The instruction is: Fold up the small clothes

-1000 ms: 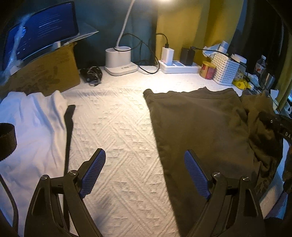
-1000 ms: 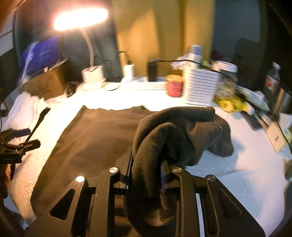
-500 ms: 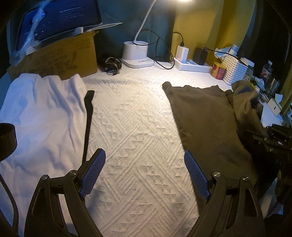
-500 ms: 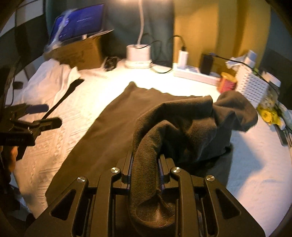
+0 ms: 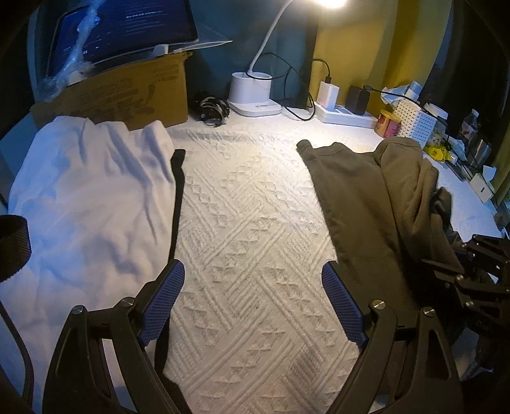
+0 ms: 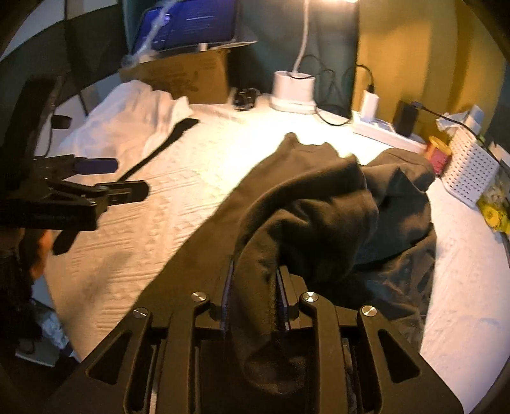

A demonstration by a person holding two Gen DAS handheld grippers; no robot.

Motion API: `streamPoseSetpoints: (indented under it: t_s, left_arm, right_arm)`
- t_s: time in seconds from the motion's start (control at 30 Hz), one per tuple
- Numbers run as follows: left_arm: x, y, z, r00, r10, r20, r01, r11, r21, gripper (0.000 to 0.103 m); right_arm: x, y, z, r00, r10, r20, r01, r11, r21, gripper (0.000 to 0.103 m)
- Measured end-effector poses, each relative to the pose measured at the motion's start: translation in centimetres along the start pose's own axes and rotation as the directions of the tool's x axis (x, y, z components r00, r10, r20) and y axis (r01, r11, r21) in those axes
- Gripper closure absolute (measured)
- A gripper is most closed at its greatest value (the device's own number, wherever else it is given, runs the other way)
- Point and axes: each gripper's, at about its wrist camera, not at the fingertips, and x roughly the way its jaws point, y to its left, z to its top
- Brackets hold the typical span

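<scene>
A dark olive-brown garment (image 5: 360, 203) lies on the white textured cover (image 5: 248, 223), on the right in the left wrist view. My right gripper (image 6: 255, 286) is shut on a bunched fold of that garment (image 6: 306, 219) and holds it lifted over the flat part. It shows at the right edge of the left wrist view (image 5: 471, 277). My left gripper (image 5: 253, 277) is open and empty above the bare cover, left of the garment. It also shows in the right wrist view (image 6: 114, 178). A white garment (image 5: 86, 197) lies rumpled at the left.
A cardboard box (image 5: 127, 92) with a tablet (image 5: 127, 28) on it stands at the back left. A white lamp base (image 5: 253, 95), cables, a power strip (image 5: 344, 111), a red tin (image 5: 387, 122) and a white perforated basket (image 5: 412, 124) line the back. A black strap (image 5: 177, 191) lies beside the white garment.
My right gripper has carried the bunched fold leftward over the flat part of the dark garment. My left gripper has drawn back and leftward, still open.
</scene>
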Motion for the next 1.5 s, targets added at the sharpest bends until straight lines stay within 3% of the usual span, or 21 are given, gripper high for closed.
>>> streamPoseSetpoints:
  t_s: [0.13,0.17,0.2,0.27,0.4,0.6,0.8,1.07,1.27,1.3,1.33,1.43,1.5]
  left_arm:
    - [-0.4,-0.3,-0.1,1.000,0.003,-0.001,-0.003,1.000,0.005,0.016]
    - [-0.5,-0.5,-0.1,1.000,0.003,0.001,-0.003,1.000,0.011,0.016]
    - [-0.5,-0.7,0.0,1.000,0.003,0.004,-0.003,1.000,0.016,0.016]
    - [-0.7,-1.2,0.3,1.000,-0.002,0.010,0.001,1.000,0.029,0.016]
    - [-1.1,-2.4,1.4,1.000,-0.002,0.031,0.000,0.998,0.061,0.016]
    - [-0.2,-5.3,3.5,0.999,-0.043,0.030,0.038,0.991,0.131,0.016]
    - [2.7,-8.9,5.9,0.987,-0.158,0.002,0.154,0.967,0.204,0.016]
    - [7.6,-11.1,9.3,0.963,-0.259,-0.073,0.269,0.941,0.205,0.016]
    - [10.7,-11.7,10.7,0.951,-0.283,-0.123,0.304,0.928,0.215,0.017]
    - [11.2,-11.9,10.8,0.948,-0.289,-0.131,0.313,0.923,0.224,0.021]
    - [11.5,-12.1,10.9,0.945,-0.297,-0.138,0.323,0.916,0.237,0.035]
    - [12.5,-12.5,11.1,0.939,-0.305,-0.159,0.339,0.900,0.275,0.053]
    - [13.1,-12.6,11.4,0.925,-0.328,-0.190,0.372,0.883,0.286,0.068]
  right_arm:
    - [-0.3,2.4,-0.6,0.994,0.101,-0.029,-0.103,0.992,-0.072,0.076]
    - [-0.2,3.3,-0.9,0.991,0.126,-0.054,-0.131,0.987,-0.098,0.070]
    - [-0.1,4.0,-1.2,0.989,0.136,-0.066,-0.143,0.983,-0.117,0.058]
    - [-0.6,5.1,-1.9,0.984,0.170,-0.061,-0.177,0.974,-0.140,0.051]
    - [-2.3,5.3,-2.8,0.981,0.189,-0.036,-0.192,0.968,-0.158,0.051]
    - [-5.3,1.2,-3.3,0.990,0.133,0.039,-0.130,0.989,-0.074,0.051]
    - [-7.3,-5.1,-3.6,0.994,0.013,0.105,-0.020,0.998,0.064,0.051]
    - [-5.6,-12.9,-3.6,0.990,-0.110,0.087,0.091,0.974,0.206,0.051]
    - [-3.4,-17.0,-2.1,0.987,-0.139,0.079,0.114,0.960,0.257,0.051]
    - [-2.9,-17.5,-1.7,0.987,-0.138,0.078,0.114,0.958,0.262,0.051]
    - [-2.5,-18.0,-1.3,0.988,-0.137,0.077,0.112,0.958,0.265,0.051]
    - [-0.7,-20.0,-0.2,0.990,-0.121,0.076,0.095,0.955,0.280,0.051]
    - [0.6,-21.1,0.6,0.992,-0.108,0.070,0.083,0.953,0.291,0.051]
